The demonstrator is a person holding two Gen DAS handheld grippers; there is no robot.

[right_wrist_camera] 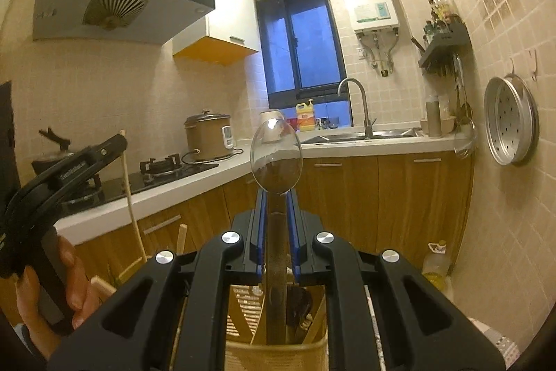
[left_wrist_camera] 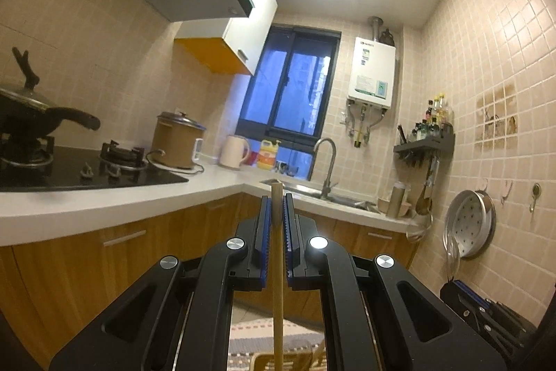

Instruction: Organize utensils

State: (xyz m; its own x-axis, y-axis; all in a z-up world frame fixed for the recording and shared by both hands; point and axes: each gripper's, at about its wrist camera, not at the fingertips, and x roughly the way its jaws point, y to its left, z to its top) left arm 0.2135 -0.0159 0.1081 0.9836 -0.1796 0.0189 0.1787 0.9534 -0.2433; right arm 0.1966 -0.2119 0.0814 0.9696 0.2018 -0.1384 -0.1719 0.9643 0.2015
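Note:
My left gripper (left_wrist_camera: 277, 202) is shut on a pale wooden chopstick (left_wrist_camera: 277, 284) that stands upright between the blue pads, its top poking just above them. My right gripper (right_wrist_camera: 277, 195) is shut on the handle of a metal spoon (right_wrist_camera: 276, 153), bowl upward. The spoon's handle runs down into a woven utensil holder (right_wrist_camera: 278, 353) directly below. In the right wrist view the left gripper (right_wrist_camera: 116, 141) shows at the left in a hand, the chopstick (right_wrist_camera: 130, 197) hanging from it toward the holder. The holder's rim (left_wrist_camera: 264, 360) also shows under the left gripper.
An L-shaped white counter (left_wrist_camera: 104, 200) carries a gas hob (left_wrist_camera: 87, 169), a wok (left_wrist_camera: 31, 117), a rice cooker (left_wrist_camera: 177, 141) and a sink with a tap (left_wrist_camera: 325, 162). A steamer tray (right_wrist_camera: 510, 120) hangs on the right wall. An oil bottle (right_wrist_camera: 436, 266) stands on the floor.

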